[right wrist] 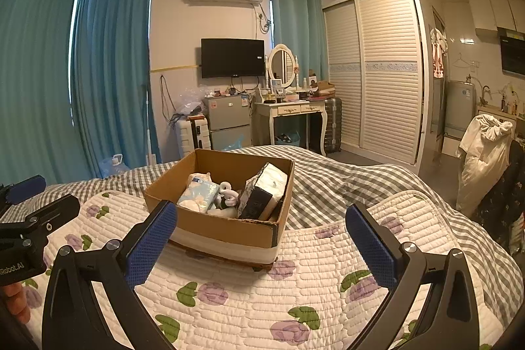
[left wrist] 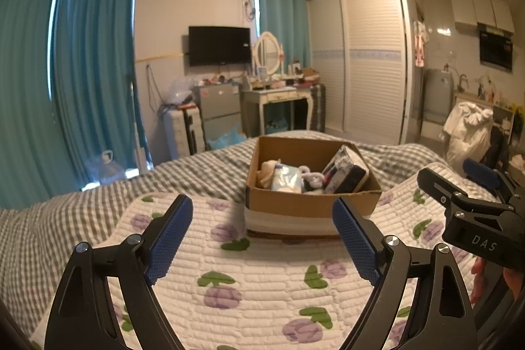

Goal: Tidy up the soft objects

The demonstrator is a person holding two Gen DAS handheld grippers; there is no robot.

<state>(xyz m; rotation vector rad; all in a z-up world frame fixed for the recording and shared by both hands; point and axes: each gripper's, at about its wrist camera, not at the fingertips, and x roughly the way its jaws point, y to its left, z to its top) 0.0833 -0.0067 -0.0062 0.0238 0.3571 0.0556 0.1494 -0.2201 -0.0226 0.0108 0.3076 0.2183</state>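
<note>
Both my left claw (left wrist: 262, 238) and right claw (right wrist: 261, 246) hang spread and empty before the box (right wrist: 229, 230); soft things (right wrist: 198, 194) lie inside it; I'd reach in slowly from above.

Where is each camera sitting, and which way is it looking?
Left wrist view: sits on the left gripper, jaws open, looking across the floral quilt at the cardboard box; the right gripper shows at the right edge.
Right wrist view: sits on the right gripper, jaws open, facing the cardboard box; the left gripper and some fingers show at the left edge.
Both share the box, quilt, TV and wardrobe.
</note>
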